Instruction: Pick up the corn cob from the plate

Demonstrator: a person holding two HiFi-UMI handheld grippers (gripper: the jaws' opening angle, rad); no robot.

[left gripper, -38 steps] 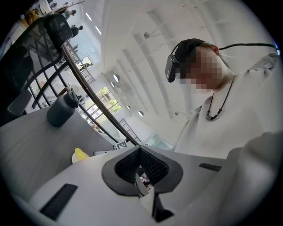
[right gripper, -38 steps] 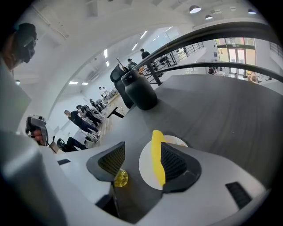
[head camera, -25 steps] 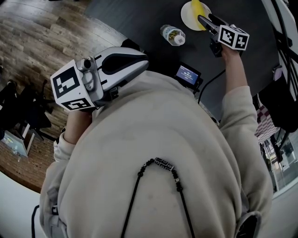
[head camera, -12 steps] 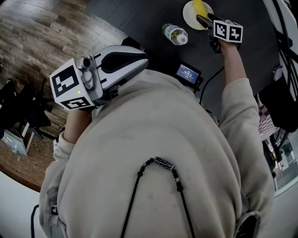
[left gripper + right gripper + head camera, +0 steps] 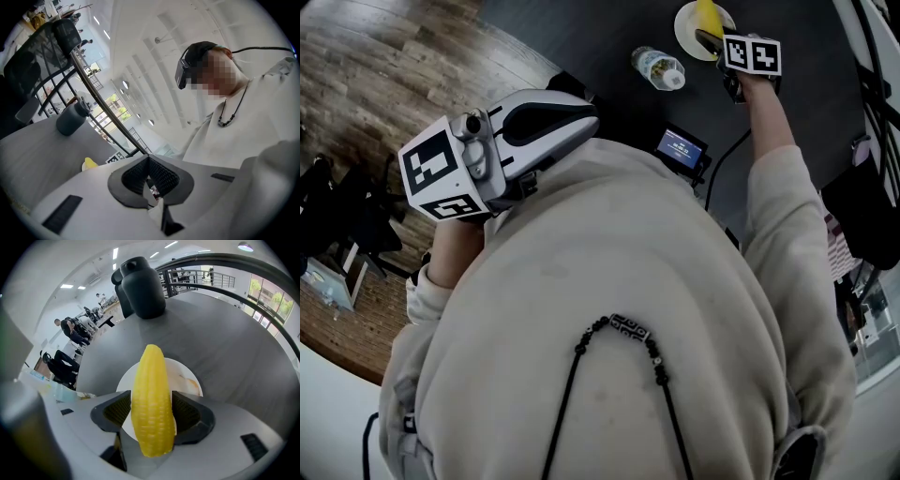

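Observation:
The yellow corn cob [image 5: 151, 399] lies lengthwise over the white plate [image 5: 187, 376] on the dark table. My right gripper [image 5: 151, 412] has a pad against each side of the cob and is shut on it. In the head view the cob [image 5: 708, 13] and plate [image 5: 684, 30] sit at the far top, with the right gripper [image 5: 711, 39] reaching onto them. My left gripper [image 5: 577, 114] is held up at the person's left side, away from the table. In its own view the left gripper [image 5: 149, 176] is shut with nothing between its pads.
A clear water bottle [image 5: 658, 67] lies on the table left of the plate. A small device with a lit screen [image 5: 679, 147] sits nearer the person. A dark jug [image 5: 140, 284] stands beyond the plate. Wooden floor [image 5: 384, 75] lies to the left.
My right gripper has moved forward over the plate and its jaws now sit around the corn cob. The left gripper has stayed in place.

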